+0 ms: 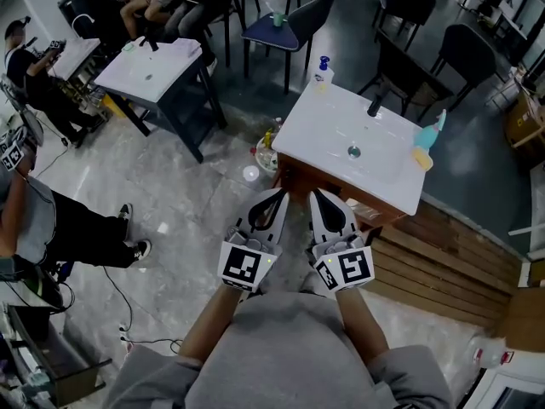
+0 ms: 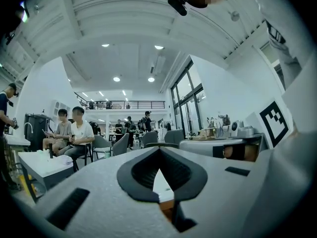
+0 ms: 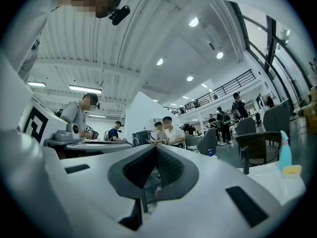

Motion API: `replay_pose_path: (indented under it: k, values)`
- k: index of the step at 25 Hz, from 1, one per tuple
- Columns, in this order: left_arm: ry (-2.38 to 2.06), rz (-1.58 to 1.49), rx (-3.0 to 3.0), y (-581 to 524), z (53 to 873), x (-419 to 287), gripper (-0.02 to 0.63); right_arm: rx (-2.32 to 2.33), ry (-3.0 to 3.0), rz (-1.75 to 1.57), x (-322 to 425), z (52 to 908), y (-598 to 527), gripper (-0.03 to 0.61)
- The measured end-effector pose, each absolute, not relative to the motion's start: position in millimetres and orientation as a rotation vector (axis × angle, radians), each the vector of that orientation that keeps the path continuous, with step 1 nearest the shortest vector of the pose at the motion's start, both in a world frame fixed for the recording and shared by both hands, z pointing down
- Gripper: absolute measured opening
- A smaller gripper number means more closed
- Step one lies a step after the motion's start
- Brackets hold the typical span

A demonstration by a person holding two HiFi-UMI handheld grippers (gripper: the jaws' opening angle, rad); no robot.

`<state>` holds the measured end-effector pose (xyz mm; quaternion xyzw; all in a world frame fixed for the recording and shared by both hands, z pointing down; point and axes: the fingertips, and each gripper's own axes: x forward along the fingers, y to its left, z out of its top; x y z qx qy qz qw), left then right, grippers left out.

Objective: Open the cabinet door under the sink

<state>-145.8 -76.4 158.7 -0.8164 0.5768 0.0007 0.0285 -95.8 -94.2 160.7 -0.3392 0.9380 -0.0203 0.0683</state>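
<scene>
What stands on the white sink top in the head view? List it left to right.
Blue-capped bottle → drain → black faucet → teal bottle

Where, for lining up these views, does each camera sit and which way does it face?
Head view: on the head, steeply down at the sink; shows left claw, right claw, forearms.
Left gripper view: on the left claw, level across the room; shows its shut jaws, right cube.
Right gripper view: on the right claw, about level; shows its shut jaws, left cube.
Shared: both gripper views see the seated people.
</scene>
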Motion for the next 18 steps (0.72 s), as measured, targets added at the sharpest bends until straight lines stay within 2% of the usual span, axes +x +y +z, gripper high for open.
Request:
replay_pose_path:
  k: [18]
  values:
    - [1.752, 0.033, -2.502, -82.1, 153.6, -143.1, 0.008, -1.042, 2.823, -0.047, -92.3, 160.9, -100.8, 0.009]
